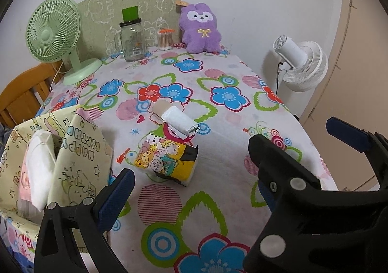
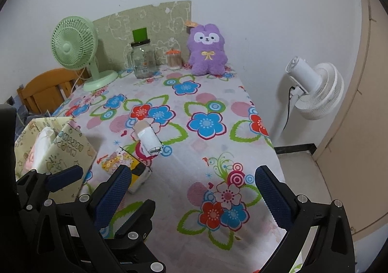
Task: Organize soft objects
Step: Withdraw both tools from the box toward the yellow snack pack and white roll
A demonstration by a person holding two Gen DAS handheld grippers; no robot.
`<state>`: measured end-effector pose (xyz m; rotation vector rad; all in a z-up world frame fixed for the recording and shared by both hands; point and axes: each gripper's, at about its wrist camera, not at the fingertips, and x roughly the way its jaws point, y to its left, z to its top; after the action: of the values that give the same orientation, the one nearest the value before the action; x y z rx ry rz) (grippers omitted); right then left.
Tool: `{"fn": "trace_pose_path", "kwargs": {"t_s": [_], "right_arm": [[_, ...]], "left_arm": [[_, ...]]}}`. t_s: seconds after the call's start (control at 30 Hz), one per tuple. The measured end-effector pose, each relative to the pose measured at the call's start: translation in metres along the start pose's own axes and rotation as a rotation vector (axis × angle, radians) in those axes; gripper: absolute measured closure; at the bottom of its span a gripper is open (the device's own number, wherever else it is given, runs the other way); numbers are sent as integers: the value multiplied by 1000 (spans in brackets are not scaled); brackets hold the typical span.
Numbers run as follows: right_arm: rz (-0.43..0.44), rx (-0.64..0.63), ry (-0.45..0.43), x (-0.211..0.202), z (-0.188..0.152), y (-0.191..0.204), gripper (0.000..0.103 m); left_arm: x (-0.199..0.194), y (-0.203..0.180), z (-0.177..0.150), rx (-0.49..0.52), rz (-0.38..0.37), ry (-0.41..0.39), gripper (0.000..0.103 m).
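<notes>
Left wrist view: the flower-printed cloth-covered surface (image 1: 218,151) fills most of the picture, its right edge dropping toward a white standing fan (image 1: 300,64) on the floor. At the near left corner sits a pale yellow cartoon-printed gift bag (image 1: 80,159), open, with a white soft pack (image 1: 38,176) standing inside. Along the far wall stand a mint green desk fan (image 1: 53,33), a purple plush rabbit toy (image 1: 201,28), a clear glass jar with a black lid (image 1: 132,40) and a small cotton-swab pot (image 1: 165,40). Mid-surface lies a yellow cartoon tissue pack (image 1: 167,159), just behind it a white paper roll on a cardboard core (image 1: 179,120); open cloth surrounds both. The left tool (image 1: 194,188) hovers low, spread wide, gripping nothing. The right tool (image 2: 191,190) is likewise spread and empty, over bare cloth right of the pack.
</notes>
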<state>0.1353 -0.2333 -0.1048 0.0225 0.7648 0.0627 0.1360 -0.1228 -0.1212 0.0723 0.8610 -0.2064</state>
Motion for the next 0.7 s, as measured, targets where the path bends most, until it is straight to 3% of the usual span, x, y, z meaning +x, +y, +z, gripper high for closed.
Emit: {"fn": "trace_pose_path", "kwargs": {"t_s": [0.7], "right_arm": [[13, -17, 94, 62, 3, -2, 0]], "left_arm": [[56, 14, 1, -74, 32, 83, 0]]}}
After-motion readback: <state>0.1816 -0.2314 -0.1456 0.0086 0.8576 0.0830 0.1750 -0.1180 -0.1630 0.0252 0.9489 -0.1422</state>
